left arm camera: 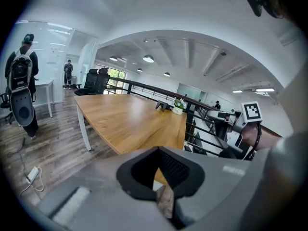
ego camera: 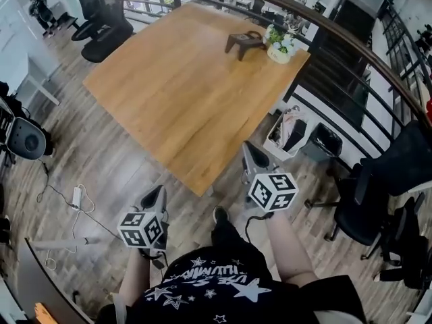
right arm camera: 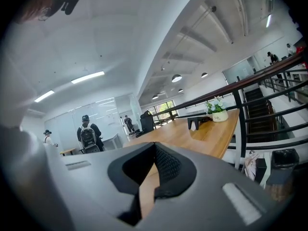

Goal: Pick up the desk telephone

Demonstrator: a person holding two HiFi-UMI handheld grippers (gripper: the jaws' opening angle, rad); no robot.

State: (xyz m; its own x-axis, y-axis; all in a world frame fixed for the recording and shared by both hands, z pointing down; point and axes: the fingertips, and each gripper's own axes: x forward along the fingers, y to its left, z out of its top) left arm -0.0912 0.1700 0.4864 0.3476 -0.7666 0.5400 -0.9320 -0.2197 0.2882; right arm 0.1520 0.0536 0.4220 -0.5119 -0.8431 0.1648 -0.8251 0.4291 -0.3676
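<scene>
The dark desk telephone stands at the far end of the light-brown wooden table, touching or just beside a white pot holding a green plant with pale flowers; which of the two cannot be told at this size. Both tools are held close to the person's body, short of the near corner of the table and well apart from the telephone. The left tool is clenched with nothing between its jaws. The right tool is likewise clenched and empty. From the right tool, the telephone lies almost straight ahead across the full length of the table. From the left tool, it lies ahead and off to the right. The right tool is therefore judged the nearer and better aligned for the pick. The long axis of the telephone appears to run crosswise to the line of approach, but the handset and its orientation are too small to confirm. The next move calls for closing the gap along the table and releasing the jaws before contact.
</scene>
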